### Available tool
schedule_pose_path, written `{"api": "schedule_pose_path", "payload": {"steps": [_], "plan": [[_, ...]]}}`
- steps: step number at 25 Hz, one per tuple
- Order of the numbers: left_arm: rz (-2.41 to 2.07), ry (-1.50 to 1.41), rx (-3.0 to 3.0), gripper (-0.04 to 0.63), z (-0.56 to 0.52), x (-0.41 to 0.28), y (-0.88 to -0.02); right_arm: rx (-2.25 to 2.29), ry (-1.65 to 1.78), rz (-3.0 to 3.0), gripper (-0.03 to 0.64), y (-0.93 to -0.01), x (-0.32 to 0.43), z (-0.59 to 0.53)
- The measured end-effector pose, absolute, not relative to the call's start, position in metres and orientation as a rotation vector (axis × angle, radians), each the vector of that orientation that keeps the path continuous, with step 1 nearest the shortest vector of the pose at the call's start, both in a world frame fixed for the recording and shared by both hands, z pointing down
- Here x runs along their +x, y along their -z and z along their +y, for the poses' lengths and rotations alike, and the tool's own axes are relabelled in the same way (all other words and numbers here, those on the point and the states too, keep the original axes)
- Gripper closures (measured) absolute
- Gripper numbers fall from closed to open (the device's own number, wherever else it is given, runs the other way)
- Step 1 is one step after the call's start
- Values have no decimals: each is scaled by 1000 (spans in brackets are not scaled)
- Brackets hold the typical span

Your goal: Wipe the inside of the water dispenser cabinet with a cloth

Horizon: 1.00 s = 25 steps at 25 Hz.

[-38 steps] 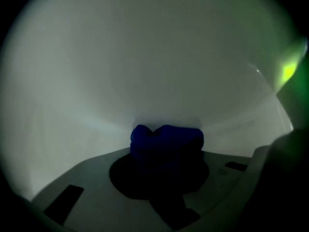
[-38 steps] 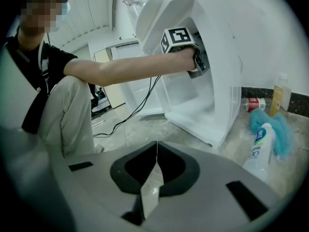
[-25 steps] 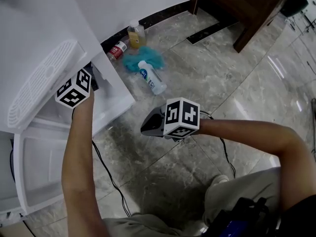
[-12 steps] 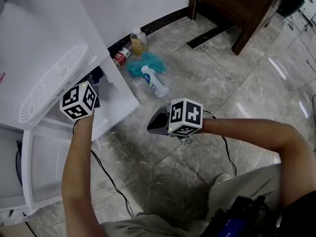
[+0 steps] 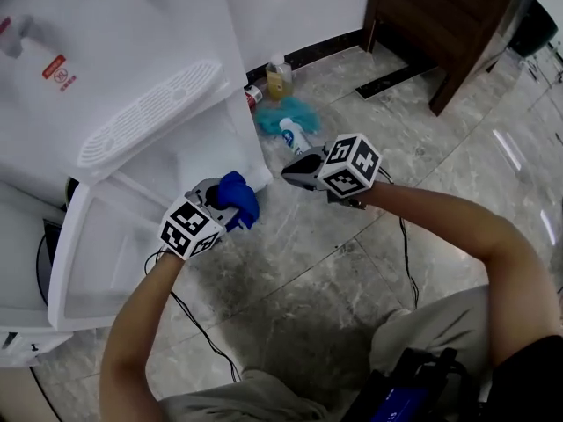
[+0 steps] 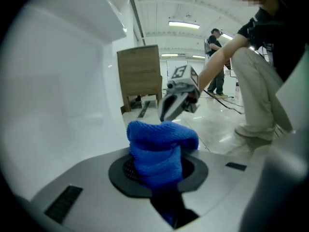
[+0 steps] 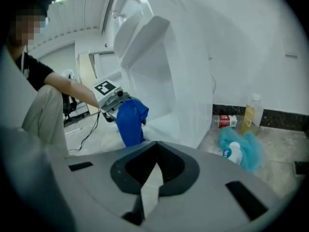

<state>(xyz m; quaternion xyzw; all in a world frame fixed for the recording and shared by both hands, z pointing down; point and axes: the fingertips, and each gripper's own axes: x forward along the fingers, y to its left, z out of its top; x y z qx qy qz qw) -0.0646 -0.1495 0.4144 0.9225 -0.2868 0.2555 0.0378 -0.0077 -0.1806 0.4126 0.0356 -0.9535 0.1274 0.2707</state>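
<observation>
Where the cloth is sitting: we are holding the blue cloth (image 5: pixel 239 193) bunched in the left gripper (image 5: pixel 234 204), outside the cabinet (image 5: pixel 189 167), just beside its lower front corner.
Left gripper: its jaws are pinching the cloth, which is bulging out past the tips.
Right gripper: we are keeping the right gripper (image 5: pixel 290 170) above the floor (image 5: pixel 352 271), its jaws pressed together with nothing between them; it is sitting at about 2 o'clock from the left one, apart from it.
Water dispenser: the white water dispenser (image 5: pixel 114 60) is filling the 10 o'clock part of our head view, its cabinet door (image 5: pixel 88 262) standing open at 8 o'clock.
Floor clutter: at 12 o'clock from the right gripper, a white bottle (image 5: pixel 292 135) is lying on a teal rag (image 5: pixel 280 112), with a yellow bottle (image 5: pixel 278 77) and a red can (image 5: pixel 253 95) by the wall.
</observation>
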Motion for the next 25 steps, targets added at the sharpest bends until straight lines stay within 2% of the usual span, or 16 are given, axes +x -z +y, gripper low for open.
{"api": "schedule_pose_path", "payload": {"steps": [7,13,20,25], "plan": [[-708,-1044,2724,529,-103,-80,-465,-91,-22,-2349,618,-442,-8,-151],[-408,-1379,2595,529,-57,-94,-518,-352,563,-1831,618,-483,21,-136],[-309,-1589,2562,529,-40,-111,-538,-542,531,-1765,618,-499,40,-115],[-289,-1613,2581,529,-45,-111,-538,-585,509,-1761,618,-507,36,-104]]}}
